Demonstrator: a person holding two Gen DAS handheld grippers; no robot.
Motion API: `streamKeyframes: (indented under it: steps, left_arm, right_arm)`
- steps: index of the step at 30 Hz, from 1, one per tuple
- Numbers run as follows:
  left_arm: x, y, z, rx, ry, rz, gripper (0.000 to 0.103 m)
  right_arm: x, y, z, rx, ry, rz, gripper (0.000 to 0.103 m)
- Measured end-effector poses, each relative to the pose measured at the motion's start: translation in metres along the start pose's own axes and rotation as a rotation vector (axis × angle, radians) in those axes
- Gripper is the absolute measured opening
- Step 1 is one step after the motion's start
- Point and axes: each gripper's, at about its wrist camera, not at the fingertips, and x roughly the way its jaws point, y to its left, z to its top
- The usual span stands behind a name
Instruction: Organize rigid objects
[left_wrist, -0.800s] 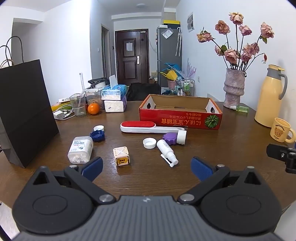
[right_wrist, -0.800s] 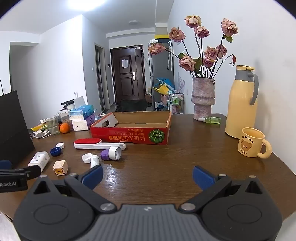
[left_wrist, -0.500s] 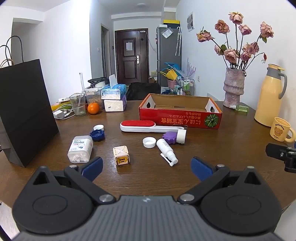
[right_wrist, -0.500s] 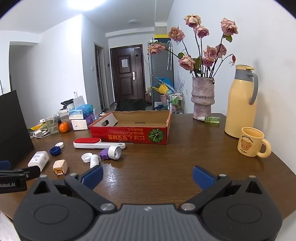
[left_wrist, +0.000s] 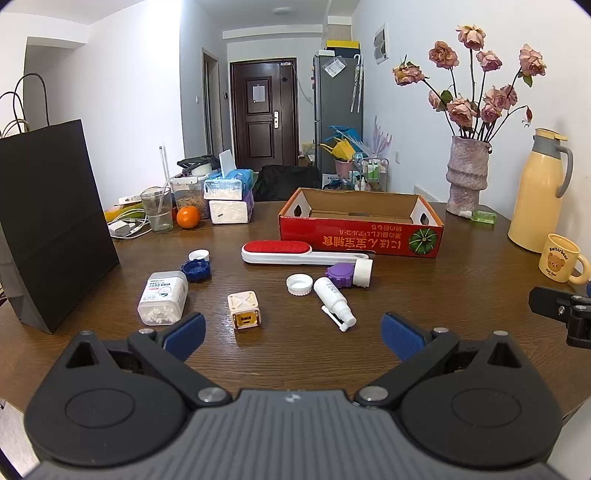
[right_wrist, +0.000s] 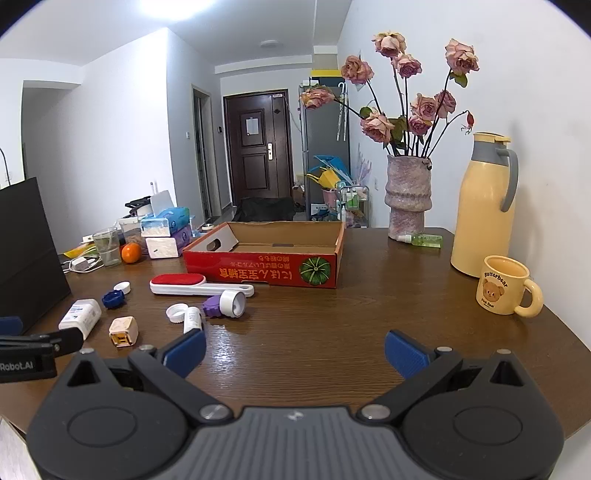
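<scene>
Clutter is lying near the red box (left_wrist: 360, 236), which is sitting empty beyond it. Left gripper (left_wrist: 291, 334) and right gripper (right_wrist: 295, 350) are both hovering wide, holding nothing. Best start: lowering the left squarely over the cube (left_wrist: 244, 309), gripping its flat sides.

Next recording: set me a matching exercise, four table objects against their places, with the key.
Objects:
1. red-and-white lint brush
2. white cotton-swab box
3. yellow bear mug
4. small green spray bottle

Places:
A. beside the black paper bag
B. lying at the foot of the pink vase
C. just in front of the red cardboard tray
D. near the yellow thermos jug

Pairs: 1-C, 2-A, 3-D, 4-B
</scene>
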Motion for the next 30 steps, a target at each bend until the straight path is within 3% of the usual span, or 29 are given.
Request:
streamKeyframes:
  steps: [30]
  left_arm:
    - [-0.012,-0.002,0.001,0.008,-0.015,-0.003,0.103]
  right_arm:
    - [-0.01,0.001,0.0,-0.008,-0.015,0.005,0.103]
